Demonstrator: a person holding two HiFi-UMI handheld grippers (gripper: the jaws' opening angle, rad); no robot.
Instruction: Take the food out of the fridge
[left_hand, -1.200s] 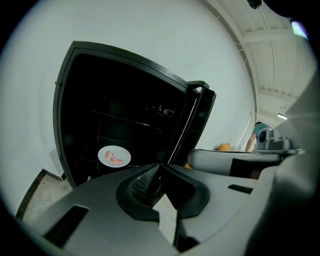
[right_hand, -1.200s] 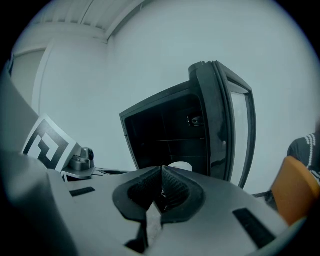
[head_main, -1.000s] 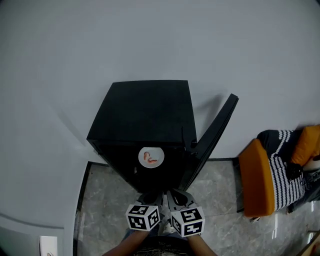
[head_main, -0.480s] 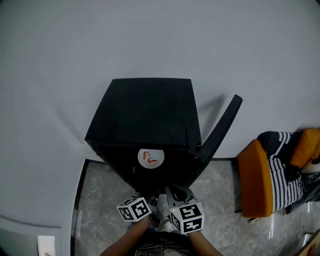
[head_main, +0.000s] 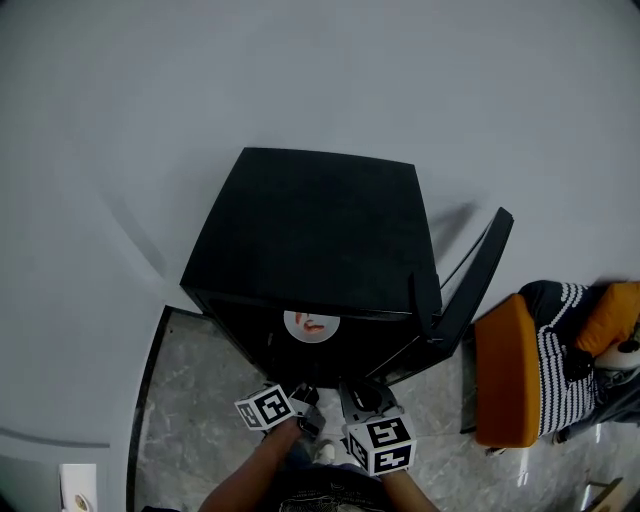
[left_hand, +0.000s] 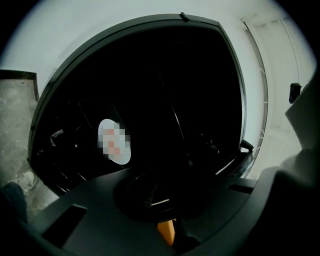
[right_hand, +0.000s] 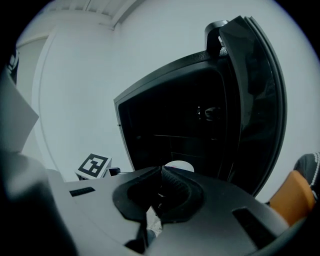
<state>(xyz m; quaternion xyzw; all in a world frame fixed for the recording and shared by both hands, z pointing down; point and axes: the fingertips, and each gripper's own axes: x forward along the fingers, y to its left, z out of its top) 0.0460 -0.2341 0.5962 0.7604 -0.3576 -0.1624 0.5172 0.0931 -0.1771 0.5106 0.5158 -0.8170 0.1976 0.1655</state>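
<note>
Both claws are pinched together w/ nothing in them. Your left gripper (head_main: 303, 394) and right gripper (head_main: 360, 392) hang side by side just outside the open fridge (head_main: 310, 225). The food is at 12 o'clock from the pair: pinkish-red bits on a white plate (head_main: 311, 325), on a shelf near the front of the compartment. I can't tell what kind of food it is.

You're at the reach-in, I'd say, w/ nothing lifted yet.
- Spread one claw wide before it crosses the opening, not inside, since the interior is dark and there looks to be little room.
- Go in level and low, and take the near rim of the plate rather than the food itself.
- A smooth plate will prob. slip in a shallow bite, so get the pads well over the rim.
- Keep the plate flat on the way out — the bits lie loose and could slide off.
- The second claw can steady the far side once the plate clears the shelf.

Round about:
- The door (head_main: 478, 275) stands open at 2 o'clock, close by your right gripper, so don't swing out that way.
- The fridge top overhangs the plate, so lift only a little before pulling back toward 6.
- An orange chair (head_main: 505, 375) w/ a striped cloth (head_main: 560, 350) sits at 3 o'clock, well apart.
</note>
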